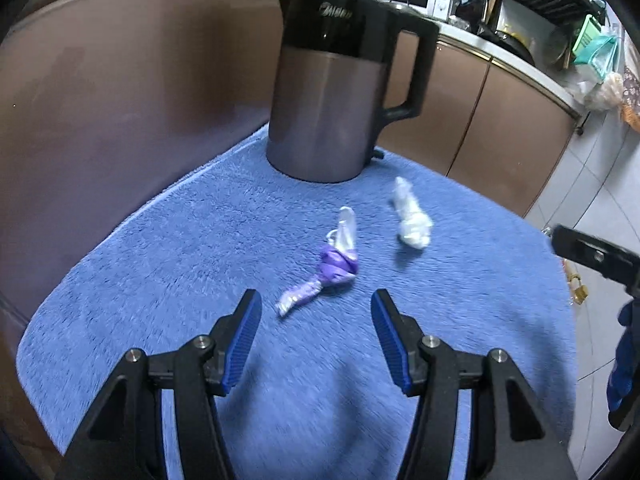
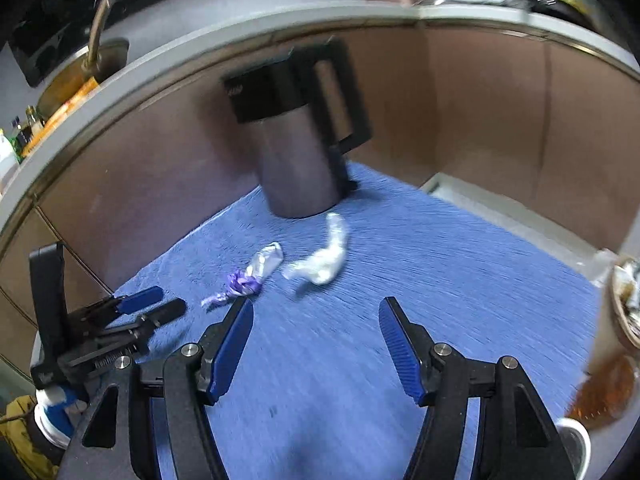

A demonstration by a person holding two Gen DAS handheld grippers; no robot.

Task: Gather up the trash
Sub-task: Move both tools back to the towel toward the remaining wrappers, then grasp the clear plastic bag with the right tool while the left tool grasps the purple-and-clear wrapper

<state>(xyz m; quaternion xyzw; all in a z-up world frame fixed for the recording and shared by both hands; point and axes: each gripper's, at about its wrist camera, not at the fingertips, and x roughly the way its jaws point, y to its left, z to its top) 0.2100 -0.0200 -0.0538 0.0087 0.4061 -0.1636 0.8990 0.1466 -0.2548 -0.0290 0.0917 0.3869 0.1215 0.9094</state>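
A crumpled purple and clear wrapper [image 1: 324,268] lies on the blue towel [image 1: 160,280], just ahead of my open, empty left gripper [image 1: 316,300]. A crumpled white wrapper [image 1: 410,220] lies to its right, apart from it. In the right wrist view the purple wrapper [image 2: 244,282] and the white wrapper [image 2: 324,260] lie ahead of my open, empty right gripper [image 2: 316,308]. The left gripper [image 2: 148,304] shows at the left of that view, low over the towel [image 2: 440,260]. Part of the right gripper [image 1: 592,258] shows at the right edge of the left wrist view.
A tall grey jug with black top and handle [image 1: 332,92] stands at the towel's far edge, also in the right wrist view [image 2: 300,140]. Brown cabinet fronts [image 1: 120,100] rise behind. A bowl [image 2: 626,304] and a white cup [image 2: 576,444] sit at the right.
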